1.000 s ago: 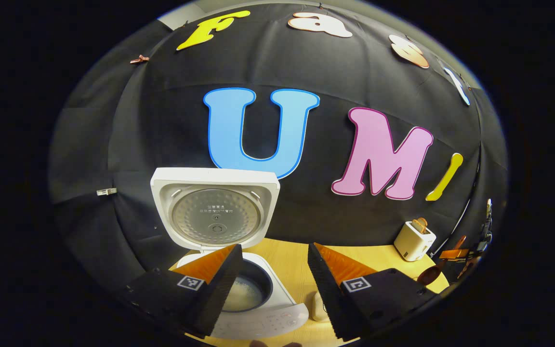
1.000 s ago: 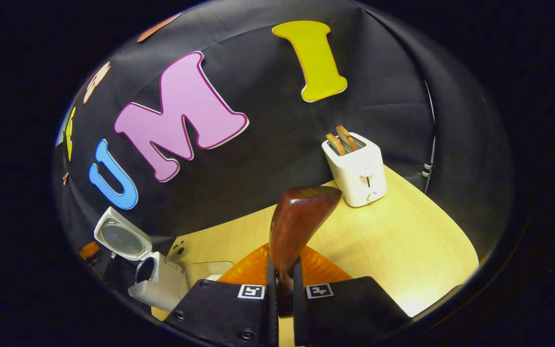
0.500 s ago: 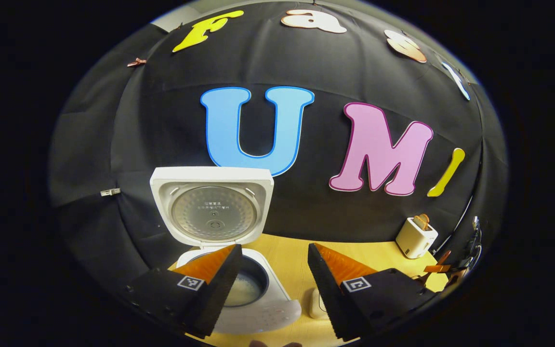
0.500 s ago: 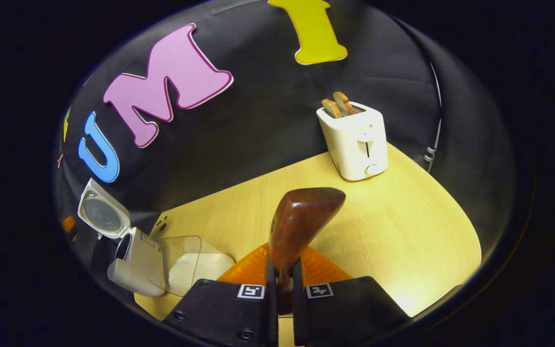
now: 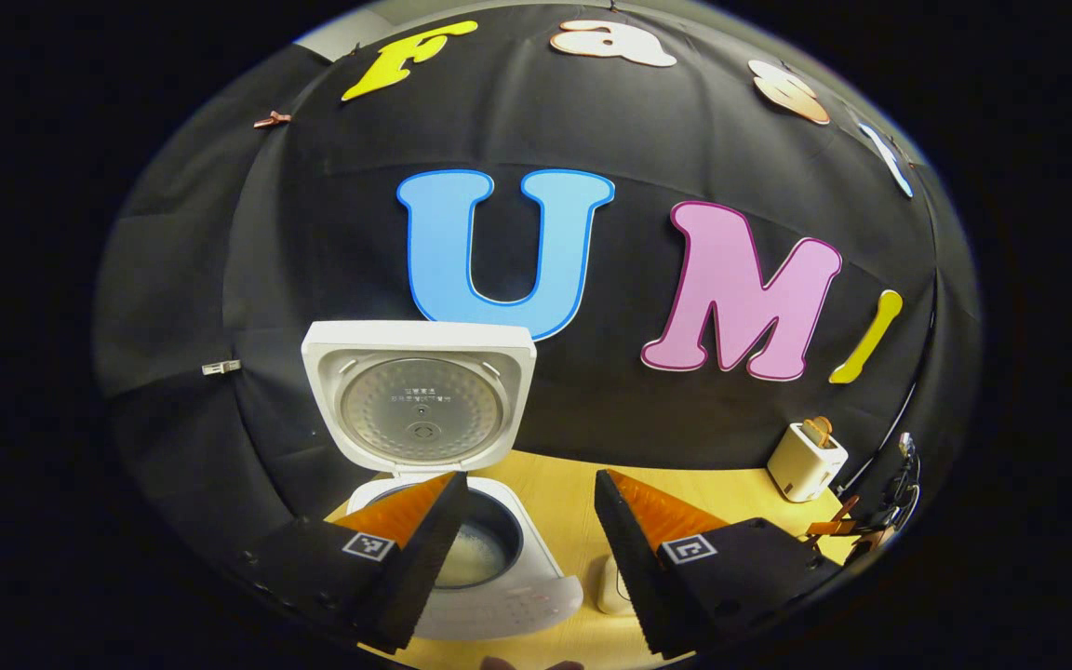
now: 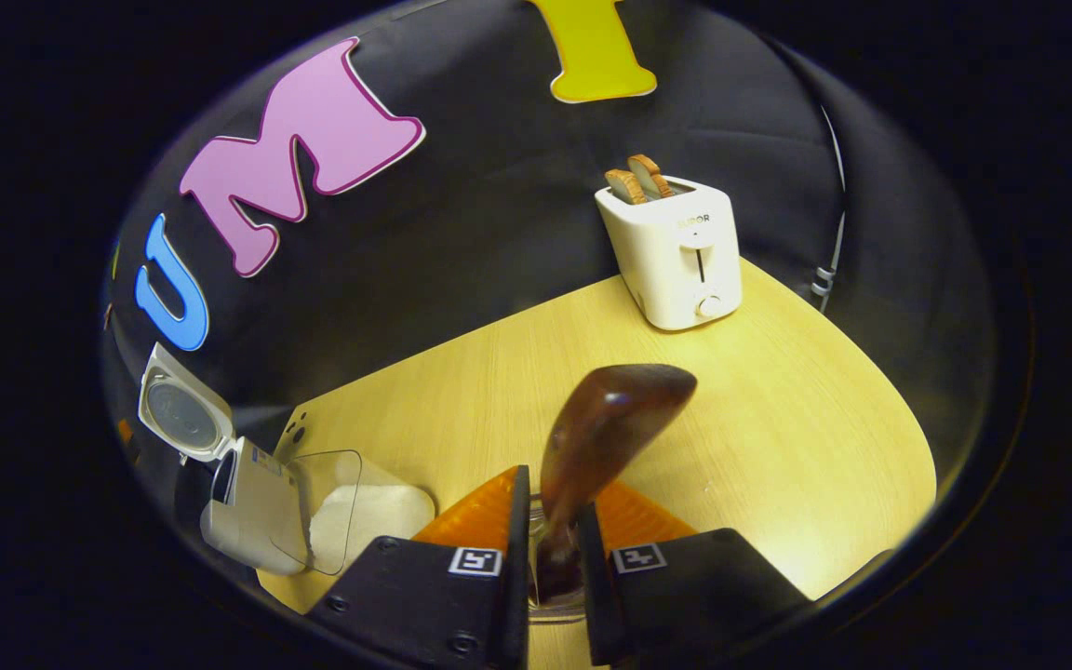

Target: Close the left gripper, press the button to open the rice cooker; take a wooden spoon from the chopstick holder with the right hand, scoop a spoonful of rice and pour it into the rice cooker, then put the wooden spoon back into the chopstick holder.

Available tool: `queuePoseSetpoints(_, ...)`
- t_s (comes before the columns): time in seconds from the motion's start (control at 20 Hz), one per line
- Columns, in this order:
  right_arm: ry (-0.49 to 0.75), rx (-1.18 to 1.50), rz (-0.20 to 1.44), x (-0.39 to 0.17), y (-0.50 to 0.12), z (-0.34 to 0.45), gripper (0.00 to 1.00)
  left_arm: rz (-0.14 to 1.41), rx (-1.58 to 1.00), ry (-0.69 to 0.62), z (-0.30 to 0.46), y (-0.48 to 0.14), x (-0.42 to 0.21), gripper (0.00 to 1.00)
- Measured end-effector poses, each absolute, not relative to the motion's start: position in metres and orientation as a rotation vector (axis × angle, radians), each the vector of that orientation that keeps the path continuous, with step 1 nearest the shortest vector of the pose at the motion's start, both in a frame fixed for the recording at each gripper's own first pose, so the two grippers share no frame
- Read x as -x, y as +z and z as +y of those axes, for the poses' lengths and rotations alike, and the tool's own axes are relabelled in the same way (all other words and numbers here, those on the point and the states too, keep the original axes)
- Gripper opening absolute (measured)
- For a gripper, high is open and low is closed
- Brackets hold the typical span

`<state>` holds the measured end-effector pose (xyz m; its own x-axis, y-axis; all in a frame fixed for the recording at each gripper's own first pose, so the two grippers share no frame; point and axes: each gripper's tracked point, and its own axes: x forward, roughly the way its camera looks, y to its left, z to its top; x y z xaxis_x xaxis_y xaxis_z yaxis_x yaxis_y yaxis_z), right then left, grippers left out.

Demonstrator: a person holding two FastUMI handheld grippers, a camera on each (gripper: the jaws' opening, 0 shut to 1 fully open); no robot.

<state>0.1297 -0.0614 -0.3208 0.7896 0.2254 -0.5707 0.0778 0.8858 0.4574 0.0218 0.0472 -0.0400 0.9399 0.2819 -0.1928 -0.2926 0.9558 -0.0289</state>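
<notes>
Wooden spoon (image 6: 606,433), dark reddish-brown and glossy, stands tilted to the right between the right claw (image 6: 550,558) fingers, which have a slight gap on the left side, so I cannot tell whether both press on it; a clear rim shows beneath it. The rice cooker (image 5: 462,549) sits at the worktop's (image 6: 778,447) left edge, white lid upright, pale contents in its dark pot. The left claw (image 5: 527,558) hovers before it, fingers wide apart.

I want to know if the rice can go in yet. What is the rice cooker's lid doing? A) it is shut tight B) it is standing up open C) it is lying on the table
B: in the left gripper view the rice cooker has its lid standing upright behind the pot, inner side facing the camera, with the pot open below.
</notes>
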Motion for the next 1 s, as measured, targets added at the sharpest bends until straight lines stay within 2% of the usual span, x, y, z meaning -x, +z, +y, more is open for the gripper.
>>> queuePoseSetpoints(0.15,0.056,-0.501,0.656,-0.125,-0.316,-0.07,0.39,0.169,0.05,0.294,0.05,-0.032,-0.024,0.88)
queuePoseSetpoints(0.2,0.047,-0.506,0.652,-0.121,-0.312,-0.073,0.3,0.161,0.048,0.293,0.051,-0.029,-0.025,0.88)
queuePoseSetpoints(0.25,0.045,-0.511,0.647,-0.118,-0.308,-0.076,0.47,0.152,0.045,0.291,0.052,-0.025,-0.028,0.88)
queuePoseSetpoints(0.3,0.041,-0.516,0.639,-0.115,-0.303,-0.078,0.53,0.142,0.039,0.289,0.053,-0.02,-0.031,0.88)
queuePoseSetpoints(0.35,0.033,-0.518,0.628,-0.112,-0.298,-0.081,0.53,0.133,0.033,0.287,0.053,-0.016,-0.034,0.88)
queuePoseSetpoints(0.4,0.024,-0.518,0.614,-0.109,-0.292,-0.084,0.37,0.123,0.028,0.284,0.054,-0.011,-0.038,0.88)
queuePoseSetpoints(0.45,0.017,-0.515,0.599,-0.106,-0.286,-0.087,0.39,0.112,0.022,0.281,0.054,-0.006,-0.043,0.88)
queuePoseSetpoints(0.5,0.011,-0.509,0.583,-0.103,-0.278,-0.09,0.45,0.102,0.014,0.284,0.057,0.0,-0.048,0.88)
queuePoseSetpoints(0.55,0.008,-0.498,0.57,-0.1,-0.271,-0.092,0.63,0.088,0.002,0.289,0.061,0.007,-0.054,0.88)
queuePoseSetpoints(0.6,0.005,-0.485,0.558,-0.096,-0.265,-0.094,0.69,0.073,-0.015,0.298,0.067,0.015,-0.061,0.88)
queuePoseSetpoints(0.9,-0.015,-0.434,0.489,-0.073,-0.221,-0.109,0.79,-0.021,-0.065,0.411,0.132,0.064,-0.103,0.88)
queuePoseSetpoints(1.0,-0.026,-0.42,0.472,-0.066,-0.211,-0.113,0.8,-0.009,-0.07,0.467,0.16,0.068,-0.117,0.88)
